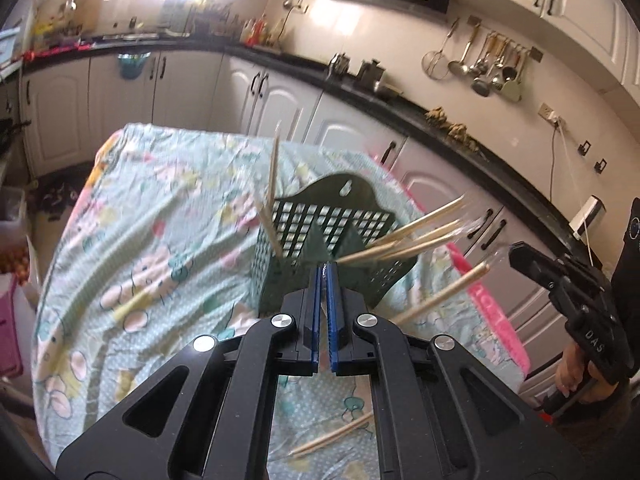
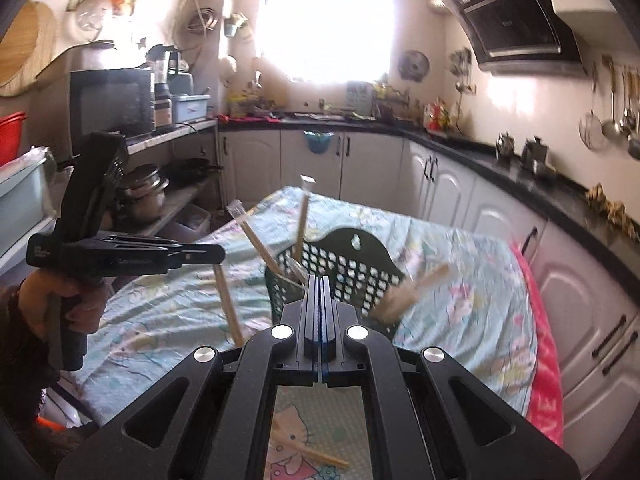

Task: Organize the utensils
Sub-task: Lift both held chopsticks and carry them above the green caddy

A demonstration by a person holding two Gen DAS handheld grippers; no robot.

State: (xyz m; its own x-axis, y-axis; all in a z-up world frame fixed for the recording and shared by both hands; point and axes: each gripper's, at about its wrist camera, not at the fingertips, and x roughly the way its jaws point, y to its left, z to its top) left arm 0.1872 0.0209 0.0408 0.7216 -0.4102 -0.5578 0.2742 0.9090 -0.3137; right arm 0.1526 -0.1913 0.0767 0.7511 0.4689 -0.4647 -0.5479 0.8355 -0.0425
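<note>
Both tools, left (image 1: 325, 270) and right (image 2: 319, 280), are closed and empty above the green basket (image 1: 320, 236) holding chopsticks (image 1: 404, 240). Next likely: collecting a loose chopstick (image 1: 332, 436) from the surface (image 1: 160, 208).

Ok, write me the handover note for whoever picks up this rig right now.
Left gripper: shut, nothing between its pads. Right gripper: shut, also empty.
Dark green perforated utensil basket stands on the patterned tablecloth.
Done: several wrapped chopsticks already stand in the basket, some leaning out over its rim.
Left: loose chopsticks on the cloth, near the table's close edge, still need to go into the basket; more may be hidden under the grippers.
</note>
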